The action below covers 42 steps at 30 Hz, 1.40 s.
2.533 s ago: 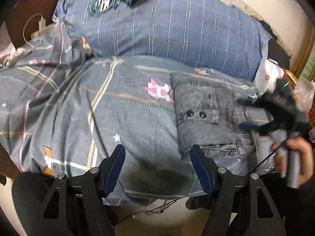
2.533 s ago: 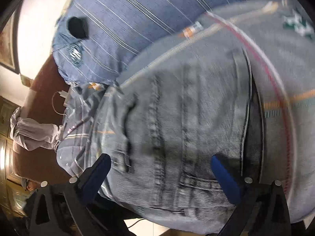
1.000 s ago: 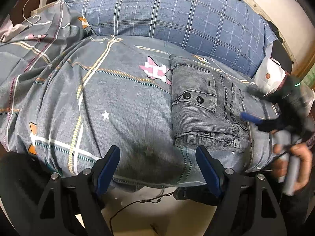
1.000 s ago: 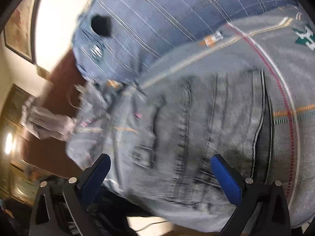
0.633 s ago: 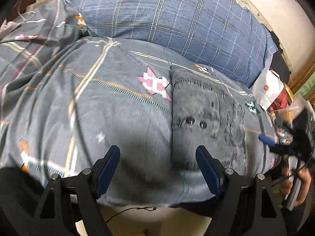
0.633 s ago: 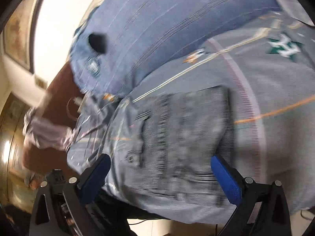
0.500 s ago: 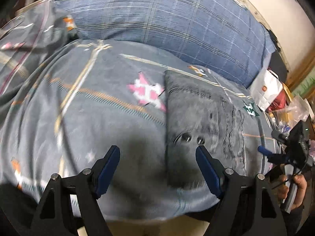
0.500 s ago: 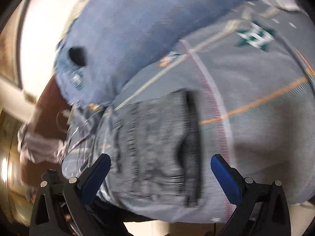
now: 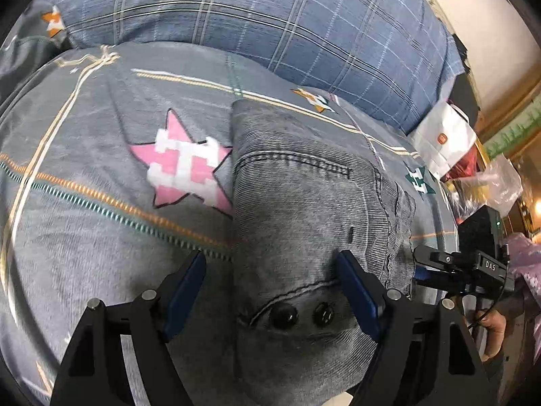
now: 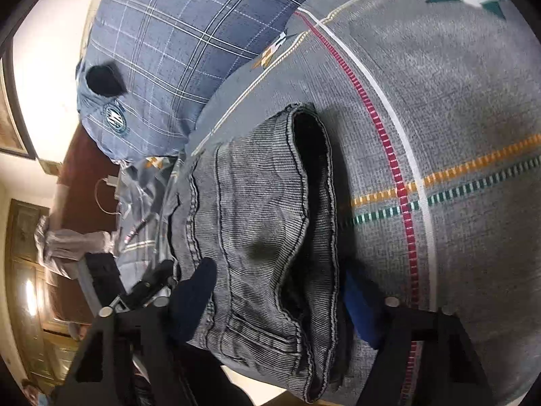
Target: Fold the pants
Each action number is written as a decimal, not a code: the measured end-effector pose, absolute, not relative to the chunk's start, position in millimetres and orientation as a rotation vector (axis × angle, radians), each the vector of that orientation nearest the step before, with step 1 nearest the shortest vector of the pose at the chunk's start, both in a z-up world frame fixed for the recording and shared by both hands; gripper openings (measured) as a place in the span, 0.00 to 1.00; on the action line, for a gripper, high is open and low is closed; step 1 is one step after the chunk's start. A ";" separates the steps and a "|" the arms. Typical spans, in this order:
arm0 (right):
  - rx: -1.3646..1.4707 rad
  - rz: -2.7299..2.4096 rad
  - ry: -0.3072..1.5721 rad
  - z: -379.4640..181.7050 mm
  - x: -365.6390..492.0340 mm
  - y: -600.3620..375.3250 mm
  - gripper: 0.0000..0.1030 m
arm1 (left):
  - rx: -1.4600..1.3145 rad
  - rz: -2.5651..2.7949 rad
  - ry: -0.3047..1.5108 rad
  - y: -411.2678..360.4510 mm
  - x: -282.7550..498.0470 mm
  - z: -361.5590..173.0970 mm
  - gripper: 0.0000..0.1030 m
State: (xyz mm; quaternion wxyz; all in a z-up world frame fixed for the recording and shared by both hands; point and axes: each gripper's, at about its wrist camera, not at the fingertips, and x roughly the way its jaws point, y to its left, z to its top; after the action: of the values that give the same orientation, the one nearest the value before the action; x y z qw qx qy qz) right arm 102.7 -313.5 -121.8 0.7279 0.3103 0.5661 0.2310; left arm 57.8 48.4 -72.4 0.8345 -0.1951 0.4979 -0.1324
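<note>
The folded grey denim pants (image 9: pixel 304 209) lie on a grey patterned bedspread (image 9: pixel 101 169). My left gripper (image 9: pixel 270 291) is open and straddles their left edge. Its right finger (image 9: pixel 358 294) is over the cloth near two dark buttons (image 9: pixel 301 314), and its left finger is over the bedspread. At the pants' right end a hand (image 9: pixel 490 324) holds my right gripper (image 9: pixel 439 267). In the right wrist view the pants (image 10: pixel 257 203) show their stacked open edge. My right gripper (image 10: pixel 277 304) is closing with that end between its blue fingers (image 10: pixel 194 297), and I see no firm grip.
A blue plaid pillow (image 9: pixel 270 17) lies behind the pants. A white bag (image 9: pixel 443 138) and clear plastic bags (image 9: pixel 500 182) sit at the bed's far right. The brown headboard (image 10: pixel 84 176) carries a charger cable. The bed's near edge is just below both grippers.
Both grippers have come forward and down onto the pants. The left one slid right until the pants' left edge lay between its fingers. The right jaws have narrowed around the pants' end.
</note>
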 end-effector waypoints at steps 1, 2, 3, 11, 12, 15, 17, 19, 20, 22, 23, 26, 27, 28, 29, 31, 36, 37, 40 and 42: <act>0.670 0.500 1.253 -120.8 102.7 -312.1 0.65 | -0.412 -0.280 1.051 48.1 59.1 -73.1 0.77; 0.663 0.490 1.261 -120.6 102.8 -311.9 0.65 | -0.422 -0.283 1.053 48.1 61.1 -74.8 0.77; 0.656 0.485 1.267 -122.0 104.2 -309.2 0.65 | -0.435 -0.287 1.057 48.1 63.1 -76.8 0.77; 0.643 0.472 1.274 -127.3 110.6 -299.2 0.66 | -0.451 -0.284 1.065 46.5 67.6 -85.8 0.76; 0.613 0.461 1.274 -125.5 110.4 -294.9 0.66 | -0.444 -0.278 1.065 45.5 67.5 -85.5 0.76; 0.531 0.423 1.280 -120.0 109.8 -284.6 0.61 | -0.413 -0.253 1.063 40.6 66.5 -84.1 0.75; 0.497 0.401 1.287 -118.5 109.6 -281.2 0.58 | -0.396 -0.239 1.058 38.6 65.6 -83.6 0.75; 0.485 0.391 1.291 -117.5 110.6 -278.1 0.59 | -0.361 -0.214 1.048 32.6 64.7 -82.9 0.76; 0.468 0.385 1.291 -117.1 110.8 -275.3 0.59 | -0.343 -0.201 1.043 30.4 63.8 -82.4 0.76; 0.446 0.370 1.290 -116.8 111.2 -271.0 0.61 | -0.309 -0.181 1.028 26.2 61.8 -80.2 0.76; 0.437 0.366 1.288 -116.3 111.3 -268.5 0.62 | -0.286 -0.171 1.019 22.2 60.8 -78.7 0.76; 0.438 0.361 1.279 -116.7 111.4 -264.6 0.67 | -0.219 -0.149 0.994 13.0 58.4 -73.5 0.76; 0.435 0.364 1.276 -116.9 111.2 -263.1 0.70 | -0.205 -0.144 0.989 11.0 58.0 -72.3 0.76; 0.432 0.368 1.272 -116.8 111.1 -260.5 0.72 | -0.192 -0.140 0.983 9.4 57.4 -71.2 0.76; 0.426 0.369 1.268 -116.6 110.6 -259.1 0.73 | -0.183 -0.139 0.980 10.6 56.9 -70.8 0.76; 0.410 0.368 1.267 -116.4 110.4 -255.8 0.75 | -0.173 -0.138 0.976 9.6 56.7 -70.6 0.76; 0.360 0.354 1.272 -115.5 110.8 -246.9 0.74 | -0.163 -0.137 0.973 10.0 54.9 -69.7 0.76; 0.341 0.348 1.273 -115.3 110.8 -244.4 0.72 | -0.159 -0.135 0.971 8.5 54.6 -69.4 0.76; 0.287 0.323 1.271 -113.9 109.0 -238.3 0.66 | -0.149 -0.129 0.970 7.4 55.0 -69.9 0.76; 0.268 0.311 1.269 -113.7 108.5 -236.7 0.62 | -0.140 -0.122 0.969 5.1 55.4 -69.4 0.76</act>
State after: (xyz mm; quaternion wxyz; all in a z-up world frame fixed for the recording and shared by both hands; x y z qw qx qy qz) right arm 108.5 -236.7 -113.7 0.7859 0.1242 0.5884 0.1443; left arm 55.4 5.1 -69.4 0.8808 -0.0673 0.4649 -0.0587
